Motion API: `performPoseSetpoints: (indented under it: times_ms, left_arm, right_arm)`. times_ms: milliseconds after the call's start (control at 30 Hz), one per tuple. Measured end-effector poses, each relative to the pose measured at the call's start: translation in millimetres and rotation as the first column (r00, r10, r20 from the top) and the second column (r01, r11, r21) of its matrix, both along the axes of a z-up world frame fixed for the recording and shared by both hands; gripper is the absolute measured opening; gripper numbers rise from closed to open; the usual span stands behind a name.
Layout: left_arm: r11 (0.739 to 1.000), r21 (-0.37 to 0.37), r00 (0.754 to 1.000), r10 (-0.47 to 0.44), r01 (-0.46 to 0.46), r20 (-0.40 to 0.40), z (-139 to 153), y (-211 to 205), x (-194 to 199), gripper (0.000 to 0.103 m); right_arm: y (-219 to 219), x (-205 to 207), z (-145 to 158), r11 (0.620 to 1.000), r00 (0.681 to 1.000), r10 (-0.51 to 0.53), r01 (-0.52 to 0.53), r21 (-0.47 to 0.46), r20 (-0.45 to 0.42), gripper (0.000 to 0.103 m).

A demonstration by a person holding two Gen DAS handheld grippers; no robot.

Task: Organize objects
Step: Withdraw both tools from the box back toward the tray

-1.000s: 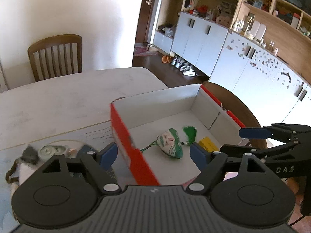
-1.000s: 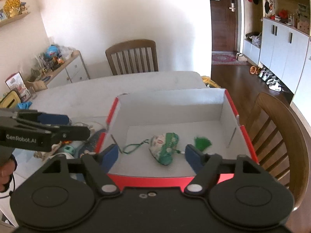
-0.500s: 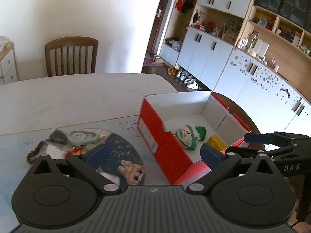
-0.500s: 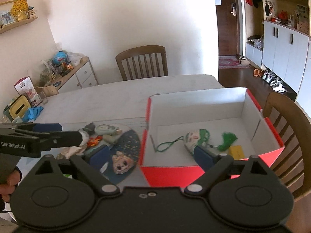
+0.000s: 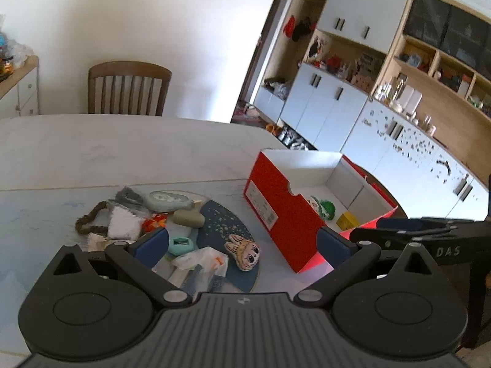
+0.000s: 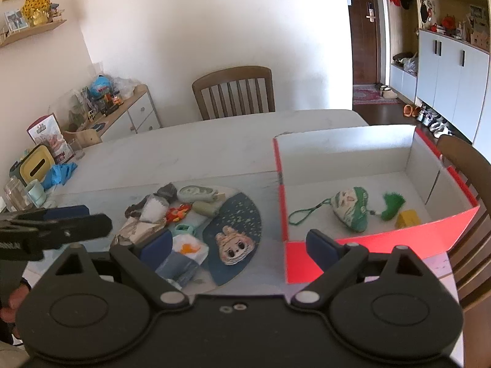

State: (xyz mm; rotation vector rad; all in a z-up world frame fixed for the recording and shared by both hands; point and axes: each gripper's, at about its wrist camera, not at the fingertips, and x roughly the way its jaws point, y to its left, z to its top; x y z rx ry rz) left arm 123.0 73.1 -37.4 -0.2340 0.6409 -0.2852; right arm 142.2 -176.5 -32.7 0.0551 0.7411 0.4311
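Observation:
A red shoebox (image 6: 368, 240) with a white inside stands on the table's right part. In it lie a green-and-white face pouch (image 6: 351, 210) with a green tassel and a small yellow block (image 6: 408, 218). Left of the box, a pile of small items lies on a dark blue fan-shaped mat (image 6: 245, 214): a doll-face charm (image 6: 234, 248), a plastic bag (image 6: 187, 248), a teal piece (image 6: 183, 230). My right gripper (image 6: 239, 243) hangs open above the mat with nothing between its fingers. My left gripper (image 5: 242, 243) is open and bare over the same doll-face charm (image 5: 244, 251), with the shoebox (image 5: 276, 211) to its right.
Wooden chairs stand at the table's far side (image 6: 234, 92) and its right end (image 6: 466, 165). A yellow tissue box (image 6: 38, 164), blue gloves and jars sit at the table's left edge. White cabinets (image 5: 331, 107) line the right wall.
Both grippers have drawn back and to the left, away from the shoebox, and the pile on the mat has come into view. Both pairs of jaws stand wider than a second ago.

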Motion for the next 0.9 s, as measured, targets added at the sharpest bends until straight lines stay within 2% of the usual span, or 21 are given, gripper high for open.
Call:
performPoseSetpoints:
  times_ms: [233, 333, 533, 700, 900]
  left_arm:
    - [0.998, 0.055, 0.999, 0.038, -0.037, -0.013, -3, 12, -5, 0.103]
    - [0.998, 0.034, 0.998, 0.049, -0.048, -0.033, -9, 23, -4, 0.103]
    - [0.993, 0.093, 0.995, 0.078, -0.072, -0.061, -21, 32, 4, 0.103]
    - [0.982, 0.142, 0.987, 0.138, -0.124, -0.088, -40, 49, 26, 0.103]
    - [0.974, 0.175, 0.978, 0.167, -0.144, -0.127, -65, 59, 57, 0.103]
  right_arm:
    - [21, -3, -15, 1.000, 1.000, -0.020, 0.019, -0.010, -0.022, 0.093]
    - [28, -1, -22, 0.999, 0.999, -0.034, 0.033, -0.018, -0.036, 0.092]
    - [45, 4, -32, 0.999, 0.998, -0.029, 0.027, -0.018, -0.062, 0.090]
    - [65, 9, -37, 0.999, 0.998, 0.009, -0.012, -0.039, -0.069, 0.089]
    - [93, 18, -48, 0.996, 0.992, 0.061, -0.068, -0.063, -0.108, 0.087]
